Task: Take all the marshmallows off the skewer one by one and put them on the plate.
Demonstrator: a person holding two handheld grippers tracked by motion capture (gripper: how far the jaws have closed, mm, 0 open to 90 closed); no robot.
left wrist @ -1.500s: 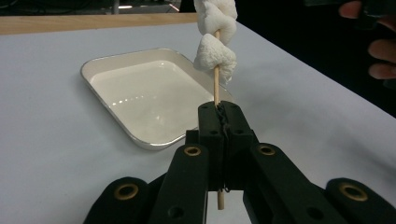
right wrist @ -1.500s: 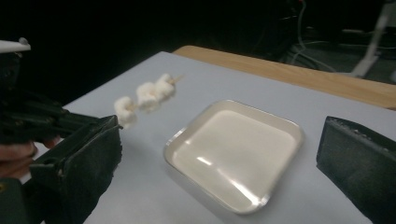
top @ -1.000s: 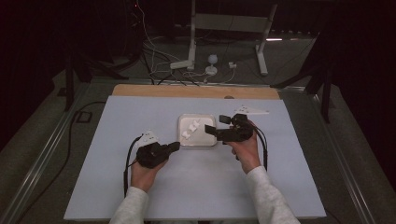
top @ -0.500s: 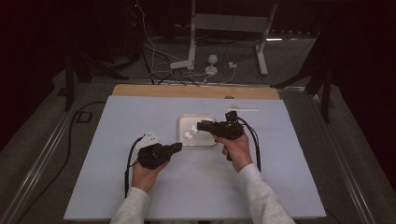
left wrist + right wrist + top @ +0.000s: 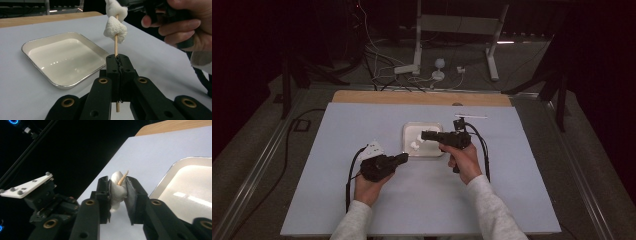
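- While we look down from the high view, the table (image 5: 337, 200) under its pale sheet takes up most of the scene, with a wooden strip along its far edge and our two forearms coming in from the near side
- Near the middle of the sheet sits a square white tray (image 5: 411, 131); the left gripper view shows its inside bare and glossy (image 5: 50, 55)
- Our left gripper (image 5: 403, 157) rests just in front of the tray's near left corner, and its jaws are pressed together on a thin wooden skewer (image 5: 116, 47) that stands upright between them
- Our right gripper (image 5: 424, 135) reaches in over the tray from the right, level with the table; its jaws have just been closing and now squeeze the top marshmallow (image 5: 117, 187), with the skewer's pointed tip poking out of it
- A second marshmallow (image 5: 115, 31) sits lower on the same skewer, just under the top one and well above the left jaws
- Both marshmallows hang in the air above the tray's near left edge, touching nothing but the skewer and the right jaws
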